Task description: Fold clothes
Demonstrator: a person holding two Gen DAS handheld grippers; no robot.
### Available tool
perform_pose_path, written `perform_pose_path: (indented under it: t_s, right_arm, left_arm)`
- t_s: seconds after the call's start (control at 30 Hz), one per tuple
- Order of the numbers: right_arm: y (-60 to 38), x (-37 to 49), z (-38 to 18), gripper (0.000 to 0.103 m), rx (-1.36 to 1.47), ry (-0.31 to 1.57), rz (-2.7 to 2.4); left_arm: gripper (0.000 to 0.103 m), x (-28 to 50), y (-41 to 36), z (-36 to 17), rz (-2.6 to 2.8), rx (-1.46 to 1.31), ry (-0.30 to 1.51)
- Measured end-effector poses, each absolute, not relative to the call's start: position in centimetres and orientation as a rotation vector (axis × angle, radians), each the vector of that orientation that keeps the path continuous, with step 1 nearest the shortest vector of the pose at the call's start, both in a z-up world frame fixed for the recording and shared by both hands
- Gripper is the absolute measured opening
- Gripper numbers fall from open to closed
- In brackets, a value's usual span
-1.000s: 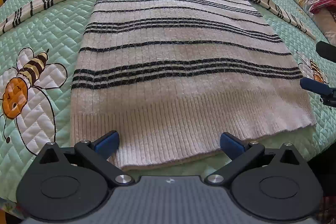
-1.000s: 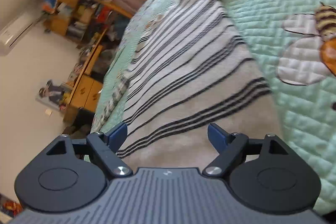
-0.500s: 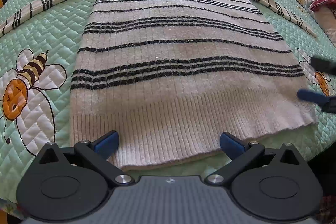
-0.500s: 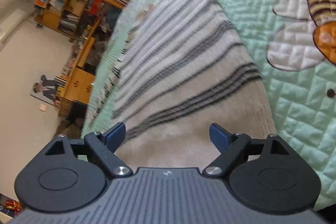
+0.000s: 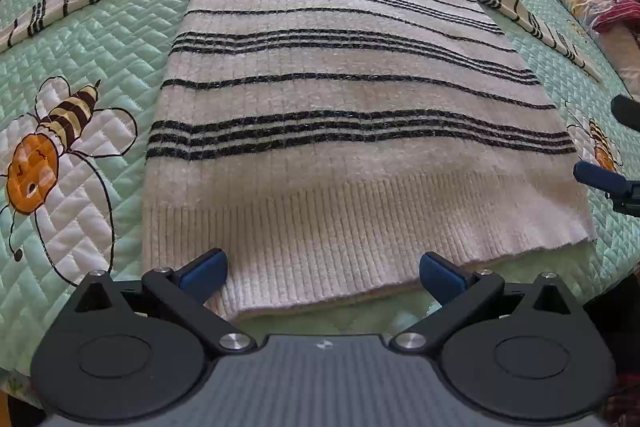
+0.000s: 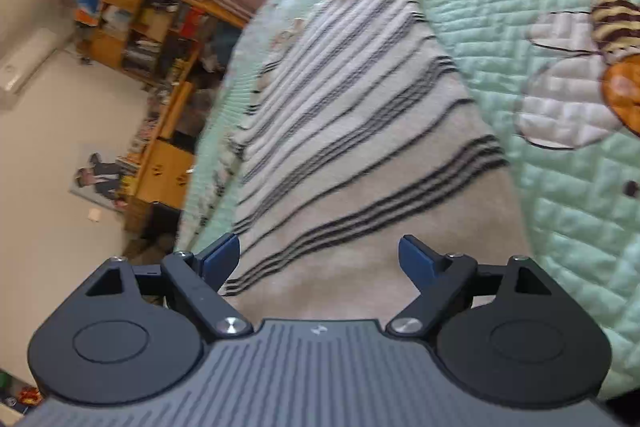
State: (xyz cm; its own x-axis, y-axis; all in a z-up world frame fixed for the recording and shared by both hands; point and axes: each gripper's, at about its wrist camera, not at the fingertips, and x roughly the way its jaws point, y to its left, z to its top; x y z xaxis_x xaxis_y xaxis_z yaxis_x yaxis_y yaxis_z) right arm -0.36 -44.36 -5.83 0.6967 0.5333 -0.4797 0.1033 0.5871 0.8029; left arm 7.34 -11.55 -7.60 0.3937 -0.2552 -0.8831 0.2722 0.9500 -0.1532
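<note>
Lying flat and face-up on the bed, the striped sweater (image 5: 352,131) was spread full length on the green quilt (image 5: 100,39), hem toward the near edge, both sleeves splayed outward toward the far end. Bee prints (image 5: 52,151) flanked it on the quilt.

Left gripper (image 5: 322,277) hung over the ribbed hem, jaws wide, nothing between the pads; the hem edge sat just beyond the fingertips, not pinched. Right gripper (image 6: 320,261) was likewise wide open and empty, angled in across the sweater's side near the lower corner; in the left wrist view its blue fingertips (image 5: 600,179) showed just off that side edge.

Handling, as judged: a thick rib knit, soft and limp, moderately light, not slippery on quilted cotton. It should drape and sag when lifted, and stretch if pulled from one point. Best holds looked to be the two hem corners, or hem corner plus shoulder on one side, pinching both layers together so the back did not trail. No fold had been started.
</note>
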Motion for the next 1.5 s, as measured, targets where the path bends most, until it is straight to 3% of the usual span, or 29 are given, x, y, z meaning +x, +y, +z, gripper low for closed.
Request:
perform_pose_path:
  t_s: [0.17,0.4,0.57,0.73,1.13,1.5]
  right_arm:
    - [-44.2,-0.2,-9.1,0.086,0.926,0.895,0.229]
    - [-44.2,-0.3,-6.7,0.087,0.899,0.843,0.251]
    - [-42.5,0.3,-4.8,0.087,0.714,0.817,0.252]
    - [-41.0,0.5,-6.9,0.087,0.587,0.921,0.205]
    - [-37.2,1.3,-1.8,0.088,0.183,0.844,0.112]
    - [-37.1,2.4,-1.5,0.090,0.087,0.894,0.003]
  left_arm:
    - [0.102,7.3,-11.9,-7.7,-0.327,0.045,1.122]
    - [0.102,7.3,-12.1,-7.7,-0.318,0.054,1.126]
    - [0.102,7.2,-12.5,-7.7,-0.308,0.077,1.127]
    - [0.102,7.0,-12.6,-7.7,-0.302,0.094,1.134]
    - [0.102,6.9,-12.9,-7.2,-0.288,0.088,1.153]
    - [0.102,9.1,-16.2,-5.5,-0.308,0.087,1.128]
